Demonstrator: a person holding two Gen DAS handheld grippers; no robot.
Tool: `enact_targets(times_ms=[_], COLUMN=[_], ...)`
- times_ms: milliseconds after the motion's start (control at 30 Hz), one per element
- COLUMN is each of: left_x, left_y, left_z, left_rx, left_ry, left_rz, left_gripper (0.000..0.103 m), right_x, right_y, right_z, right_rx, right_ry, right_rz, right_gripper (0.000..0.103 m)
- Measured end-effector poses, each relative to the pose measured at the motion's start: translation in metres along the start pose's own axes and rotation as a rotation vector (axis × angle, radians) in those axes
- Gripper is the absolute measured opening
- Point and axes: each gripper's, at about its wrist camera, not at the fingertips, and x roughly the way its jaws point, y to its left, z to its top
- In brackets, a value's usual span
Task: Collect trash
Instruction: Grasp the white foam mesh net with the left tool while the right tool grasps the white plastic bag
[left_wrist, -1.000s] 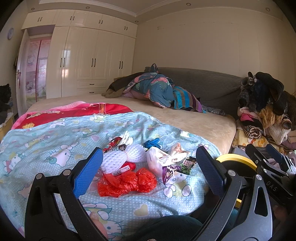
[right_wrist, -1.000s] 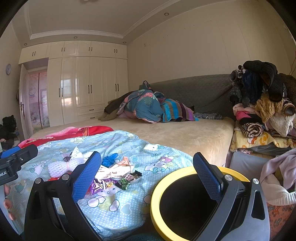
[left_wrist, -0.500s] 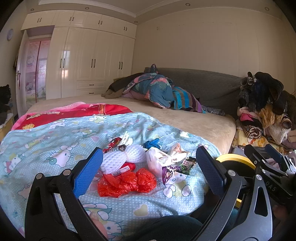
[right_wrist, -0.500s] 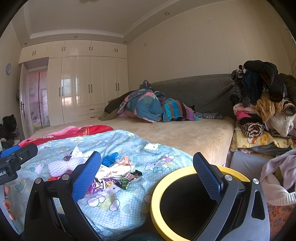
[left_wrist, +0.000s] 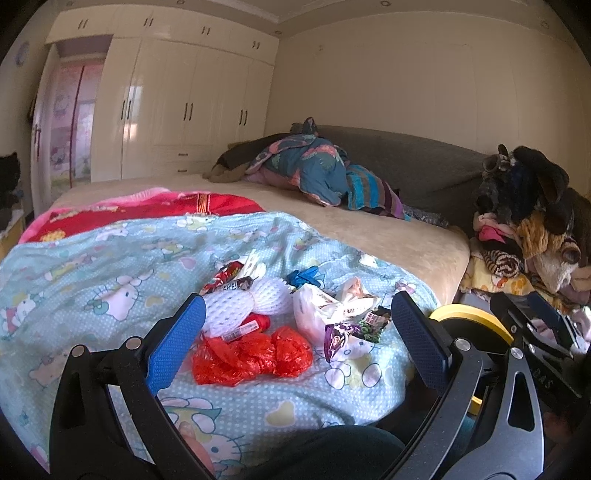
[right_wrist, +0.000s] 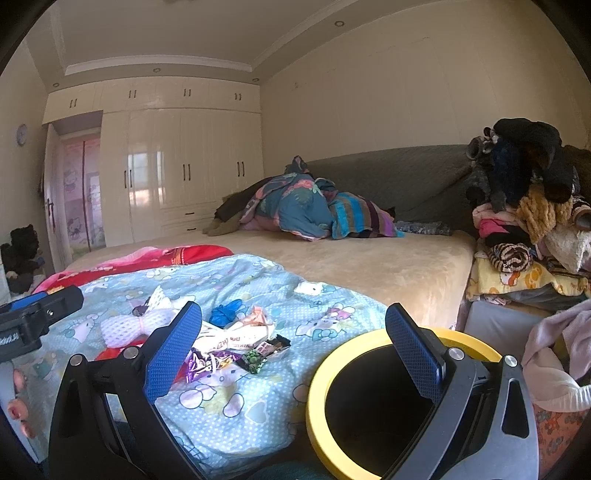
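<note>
A heap of trash lies on the blue cartoon-print blanket (left_wrist: 110, 266): a crumpled red plastic bag (left_wrist: 255, 356), white foam fruit nets (left_wrist: 245, 304), a white plastic bag (left_wrist: 317, 314), purple and green snack wrappers (left_wrist: 354, 328) and a blue scrap (left_wrist: 304, 277). My left gripper (left_wrist: 295, 343) is open and empty, hovering just short of the red bag. My right gripper (right_wrist: 291, 354) is open and empty, between the wrappers (right_wrist: 236, 354) and a black bin with a yellow rim (right_wrist: 369, 354). The bin's rim also shows in the left wrist view (left_wrist: 469, 319).
The bed's beige mattress (right_wrist: 362, 266) stretches beyond the blanket, with bundled bedding (right_wrist: 306, 210) at the grey headboard. A pile of clothes and soft toys (right_wrist: 528, 221) stands right of the bed. White wardrobes (right_wrist: 177, 173) line the far wall.
Nothing has visibly changed apart from a slight drift of both views; both grippers stay open and empty.
</note>
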Motion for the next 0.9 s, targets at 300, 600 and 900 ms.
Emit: enact_targets(times_ms=[300, 600, 900], left_x=[0.007, 0.008, 0.009], left_y=[0.026, 0.064, 0.101], left_z=[0.001, 0.006, 0.010], left_rx=[-0.062, -0.134, -0.182], left_ry=[0.005, -0.002, 0.010], left_rz=[0.051, 0.124, 0.207], left_gripper=[0.092, 0.093, 0.092], right_x=[0.014, 0.036, 0.062], right_y=[0.018, 0.046, 0.083], right_z=[0.008, 0.017, 0.022], right_rx=[-0.040, -0.098, -0.171], right_ry=[0.052, 0.107, 0.167], right_rz=[0.099, 0.208, 0.333], right_gripper=[0.097, 0.097, 0.097])
